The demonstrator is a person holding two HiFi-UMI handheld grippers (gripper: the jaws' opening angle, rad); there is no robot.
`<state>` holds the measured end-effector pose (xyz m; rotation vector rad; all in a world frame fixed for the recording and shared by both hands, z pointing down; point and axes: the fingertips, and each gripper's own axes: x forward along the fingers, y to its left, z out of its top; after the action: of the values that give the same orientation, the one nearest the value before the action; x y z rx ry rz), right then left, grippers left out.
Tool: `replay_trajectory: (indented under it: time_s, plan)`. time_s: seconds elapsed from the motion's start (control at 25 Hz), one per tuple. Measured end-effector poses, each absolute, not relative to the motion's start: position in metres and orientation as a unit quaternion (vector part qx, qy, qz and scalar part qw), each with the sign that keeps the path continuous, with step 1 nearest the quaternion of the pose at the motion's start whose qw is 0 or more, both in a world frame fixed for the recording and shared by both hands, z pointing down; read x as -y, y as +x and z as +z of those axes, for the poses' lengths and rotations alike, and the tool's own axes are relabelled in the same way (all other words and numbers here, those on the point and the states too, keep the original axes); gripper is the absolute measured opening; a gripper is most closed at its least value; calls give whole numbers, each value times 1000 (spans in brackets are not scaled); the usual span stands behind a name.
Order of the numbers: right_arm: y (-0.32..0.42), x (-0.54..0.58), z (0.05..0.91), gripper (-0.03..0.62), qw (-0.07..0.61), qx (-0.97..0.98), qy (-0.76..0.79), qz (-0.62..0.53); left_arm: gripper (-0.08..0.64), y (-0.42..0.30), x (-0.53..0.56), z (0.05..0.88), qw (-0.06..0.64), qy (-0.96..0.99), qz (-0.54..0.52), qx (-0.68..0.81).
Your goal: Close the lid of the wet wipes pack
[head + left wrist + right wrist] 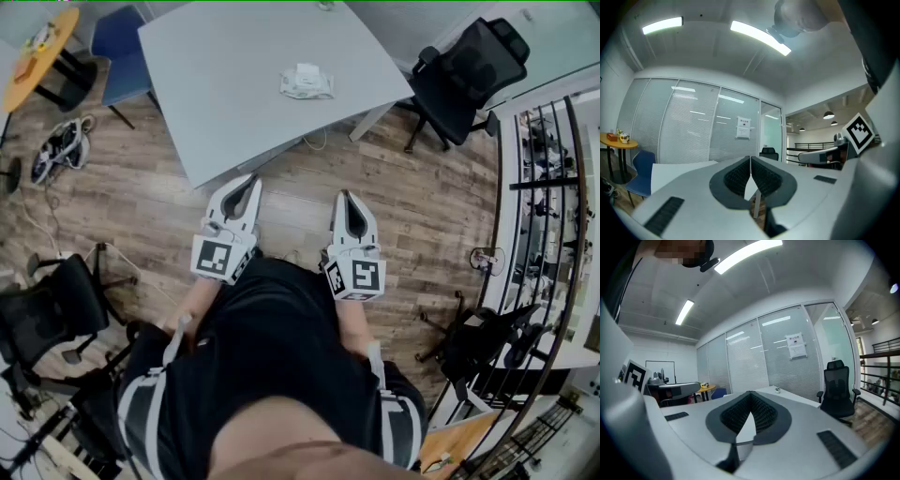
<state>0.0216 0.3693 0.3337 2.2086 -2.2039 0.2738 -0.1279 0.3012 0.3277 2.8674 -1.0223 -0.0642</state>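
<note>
Office: glass partitions [787,362], black swivel chairs [464,75], grey table [234,84].

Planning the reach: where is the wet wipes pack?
Head view: the wet wipes pack lies on the grey table, toward its right edge, near the black office chair.

Two tools are showing, the left tool [249,180] and the right tool [346,195]. One wet wipes pack [307,82] is lying on one grey table [225,84]. One round orange table [42,56] and one blue chair [117,47] are standing far left. Probably three black office chairs [464,80] [52,314] [487,342] are standing: far right, near left, near right.
</note>
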Motion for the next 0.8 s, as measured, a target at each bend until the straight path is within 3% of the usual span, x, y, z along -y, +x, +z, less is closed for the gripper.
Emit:
replay_trajectory:
  time_s: [0.48,0.68,0.76,0.8]
  plan:
    - [15,-365,333,21,6,702,707,85,29,-131,-297,329,53,943,-21,328]
    - [15,-359,329,24,-27,700,709,78,28,-135,-290,331,57,943,-21,328]
    - [13,-354,336,196,-18,700,708,85,29,-137,-289,333,60,942,-18,329]
    - [13,-352,340,221,-11,699,709,90,29,-138,-288,334,62,942,-18,329]
